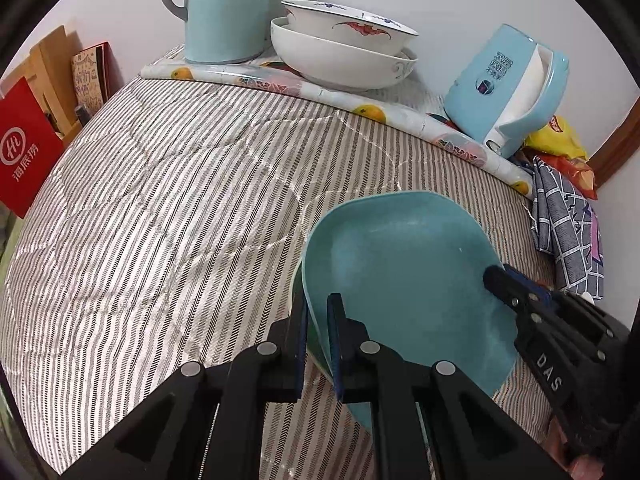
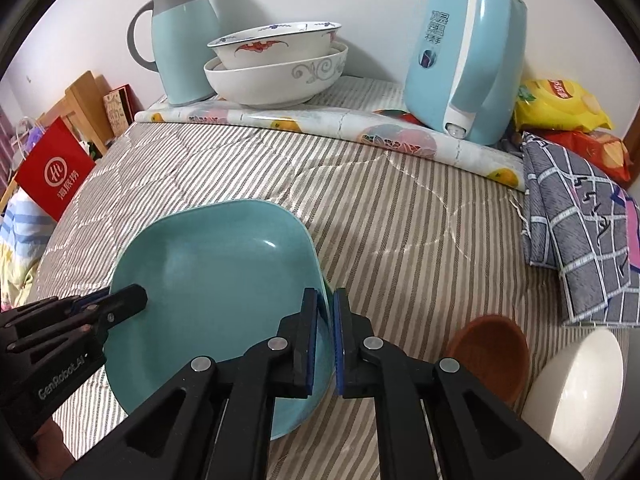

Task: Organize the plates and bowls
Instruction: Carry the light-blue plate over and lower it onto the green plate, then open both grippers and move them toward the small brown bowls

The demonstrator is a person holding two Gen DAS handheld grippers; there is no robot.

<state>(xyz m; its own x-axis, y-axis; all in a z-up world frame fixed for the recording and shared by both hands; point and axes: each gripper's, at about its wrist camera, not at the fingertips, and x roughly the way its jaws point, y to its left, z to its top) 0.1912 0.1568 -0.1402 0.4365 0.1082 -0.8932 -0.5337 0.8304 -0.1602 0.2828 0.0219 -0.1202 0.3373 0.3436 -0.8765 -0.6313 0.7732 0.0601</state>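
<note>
A teal square plate [image 1: 400, 276] [image 2: 216, 280] is held tilted above the striped cloth by both grippers. My left gripper [image 1: 318, 340] is shut on its left rim; it shows in the right wrist view [image 2: 120, 300] at the plate's left edge. My right gripper [image 2: 326, 332] is shut on its right rim; it shows in the left wrist view [image 1: 504, 280] at the plate's right edge. Two stacked white bowls [image 1: 344, 48] [image 2: 276, 68] stand at the back. A brown bowl [image 2: 492, 344] and a white bowl [image 2: 576, 392] lie at the front right.
A teal jug [image 1: 224, 8] [image 2: 180, 48] and a blue kettle [image 1: 508, 88] [image 2: 468, 56] stand at the back on a fruit-print mat [image 1: 320, 88]. A checked cloth [image 2: 580, 232], snack bags [image 2: 560, 104] and a red bag [image 1: 24, 152] border the striped cloth [image 1: 160, 220].
</note>
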